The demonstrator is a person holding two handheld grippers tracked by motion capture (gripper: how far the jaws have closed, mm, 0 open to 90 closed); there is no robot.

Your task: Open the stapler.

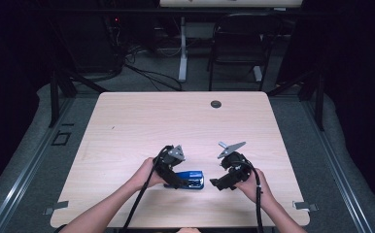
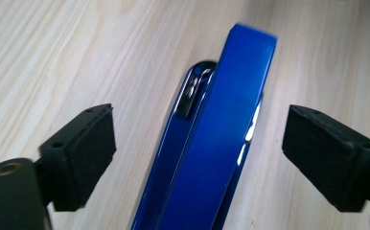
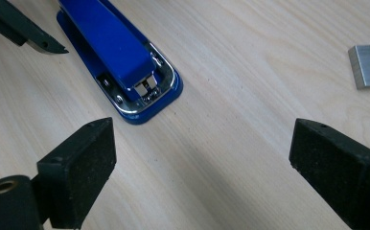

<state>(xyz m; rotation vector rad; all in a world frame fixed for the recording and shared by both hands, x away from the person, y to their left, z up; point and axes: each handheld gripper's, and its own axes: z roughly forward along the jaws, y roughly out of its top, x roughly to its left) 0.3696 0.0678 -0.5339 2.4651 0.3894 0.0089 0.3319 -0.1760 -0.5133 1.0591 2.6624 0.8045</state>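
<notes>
The pale wooden table [image 1: 127,126] carries the work near its front edge, where the person's forearms come in from below. A small round dark cap [image 1: 216,104] is set into the tabletop at the far side, well apart from everything else. Beyond the table stand a black chair [image 1: 239,43] and a white desk leg [image 1: 182,48] on the grey floor.

The left gripper [image 2: 200,153] hangs directly over the blue stapler [image 2: 216,143]. Its jaws stand wide apart, one on each side of the stapler's body, and a strip of bare wood shows between each pad and the blue casing, so nothing is gripped. The stapler lies flat on the table, running lengthwise between the jaws, with its chrome nose pointing away from the camera. In the high view the left gripper [image 1: 173,170] covers the stapler's left end.

The right gripper [image 3: 202,167] is held just beside the stapler's front end, jaws spread wide with only bare tabletop between them. The stapler [image 3: 121,62] lies ahead and to the left of those jaws, nose toward them, not touching.

A small grey strip of staples [image 3: 364,66] lies on the wood, apart from the stapler, off to the right.

No brand or writing can be read on the stapler.
</notes>
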